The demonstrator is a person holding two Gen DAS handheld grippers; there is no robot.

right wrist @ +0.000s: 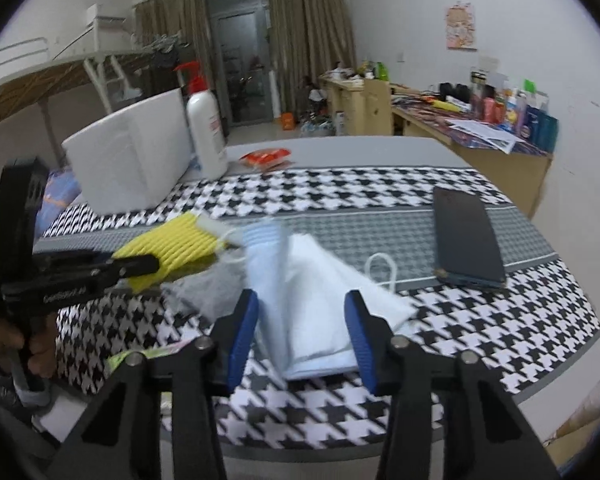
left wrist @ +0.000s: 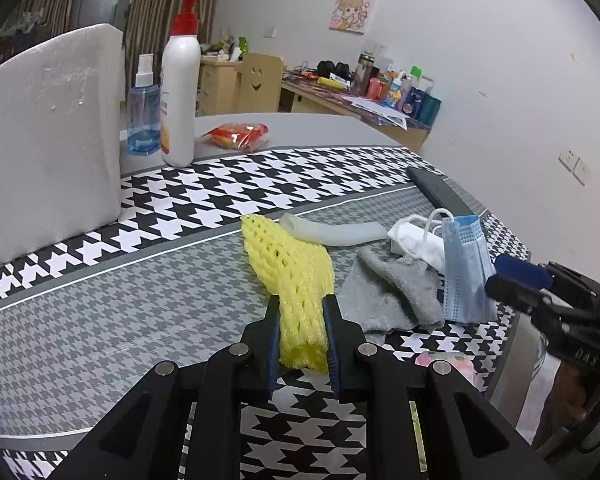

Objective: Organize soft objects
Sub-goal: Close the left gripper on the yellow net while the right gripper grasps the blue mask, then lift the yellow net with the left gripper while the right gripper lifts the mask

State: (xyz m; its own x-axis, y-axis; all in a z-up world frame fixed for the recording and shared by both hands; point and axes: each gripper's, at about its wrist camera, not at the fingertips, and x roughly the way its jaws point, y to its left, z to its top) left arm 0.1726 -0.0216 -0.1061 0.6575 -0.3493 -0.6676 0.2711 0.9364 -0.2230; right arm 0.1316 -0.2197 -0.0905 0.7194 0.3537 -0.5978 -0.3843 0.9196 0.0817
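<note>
1. Left gripper [left wrist: 301, 312], black with blue pads: jaws clamped tight on the near end of a yellow foam fruit-net sleeve [left wrist: 290, 268]. The sleeve's far end stretches away over the grey houndstooth band of the patterned table cloth [left wrist: 100, 300].
2. Right gripper [right wrist: 302, 312], same make: jaws half apart, with a folded pale blue disposable face mask [right wrist: 300, 300] between them. The view is blurred, and it cannot be told whether the pads press on the mask. In the left wrist view the gripper's blue fingertip [left wrist: 524, 270] is just beside the mask, which stands upright on its edge.
3. Grey terry cloth [left wrist: 392, 292]: crumpled on the table cloth, between the yellow sleeve and the blue mask, touching the mask's lower edge.
4. White face mask with loop cords [left wrist: 416, 236]: lying behind the blue mask, partly hidden by it.
5. Translucent white soft tube [left wrist: 332, 232]: lying behind the sleeve's far end, just beside it.
6. Dark rectangular phone [right wrist: 466, 236]: flat on the cloth, well apart to the right of the masks.
7. White foam block [left wrist: 48, 140]: upright at the cloth's left rear.
8. White pump bottle with red head [left wrist: 180, 92] and blue spray bottle [left wrist: 142, 112]: standing just beside the block.
9. Red snack packet [left wrist: 238, 134]: on the grey tabletop behind the cloth.
</note>
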